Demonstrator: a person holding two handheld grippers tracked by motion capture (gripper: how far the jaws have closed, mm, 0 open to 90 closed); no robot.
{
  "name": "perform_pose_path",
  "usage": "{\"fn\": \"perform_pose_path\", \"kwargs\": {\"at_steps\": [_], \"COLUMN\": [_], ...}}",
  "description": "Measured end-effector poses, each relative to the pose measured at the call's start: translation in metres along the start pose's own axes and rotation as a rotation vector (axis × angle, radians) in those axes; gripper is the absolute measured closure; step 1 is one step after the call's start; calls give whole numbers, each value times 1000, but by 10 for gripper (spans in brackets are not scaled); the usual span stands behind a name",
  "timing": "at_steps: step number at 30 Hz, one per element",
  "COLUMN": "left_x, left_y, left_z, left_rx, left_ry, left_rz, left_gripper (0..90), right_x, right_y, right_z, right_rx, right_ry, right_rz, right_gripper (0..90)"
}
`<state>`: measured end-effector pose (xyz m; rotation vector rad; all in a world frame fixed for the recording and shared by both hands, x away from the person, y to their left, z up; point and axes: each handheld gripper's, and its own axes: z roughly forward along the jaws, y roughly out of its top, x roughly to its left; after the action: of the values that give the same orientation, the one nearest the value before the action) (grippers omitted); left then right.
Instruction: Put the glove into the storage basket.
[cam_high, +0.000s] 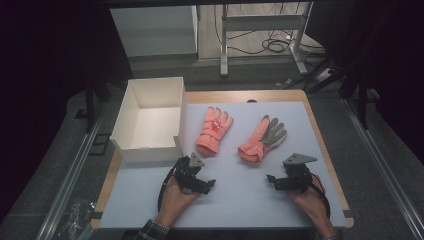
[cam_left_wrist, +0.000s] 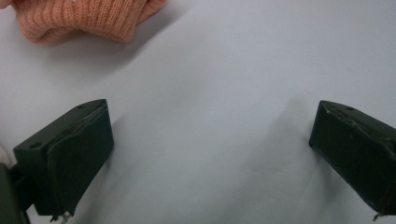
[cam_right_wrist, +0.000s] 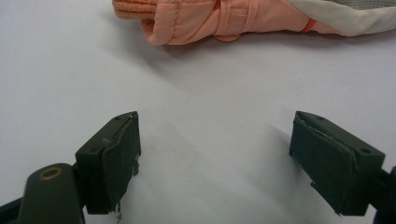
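Both pairs of jaws stand wide apart with nothing between them: the left gripper rests low on the pale mat just short of the knitted cuff of the left glove, and the right gripper sits near the cuff of the right glove, which lies palm up beside the first. Both gloves lie flat on the mat, right of the open white box. They look soft, light and floppy, so a pinch on the thick ribbed cuff should hold best, though the fingers would likely droop when lifted.
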<state>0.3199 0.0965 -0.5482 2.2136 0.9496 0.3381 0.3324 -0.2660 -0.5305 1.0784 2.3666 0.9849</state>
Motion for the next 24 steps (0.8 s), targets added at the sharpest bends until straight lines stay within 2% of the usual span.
{"fn": "perform_pose_path", "kwargs": {"at_steps": [4, 7, 14, 24], "left_x": [0, 0, 0, 0], "left_y": [0, 0, 0, 0], "left_z": [0, 0, 0, 0], "left_rx": [0, 0, 0, 0], "left_ry": [0, 0, 1, 1], "left_rz": [1, 0, 0, 1], "left_gripper": [0, 0, 0, 0], "right_x": [-1, -3, -5, -14], "right_y": [0, 2, 10, 28], "right_z": [-1, -3, -7, -3], "right_rx": [-3, -9, -27, -30], "right_ry": [-2, 4, -1, 10], "right_rz": [15, 50, 46, 73], "right_gripper": [172, 172, 207, 281]}}
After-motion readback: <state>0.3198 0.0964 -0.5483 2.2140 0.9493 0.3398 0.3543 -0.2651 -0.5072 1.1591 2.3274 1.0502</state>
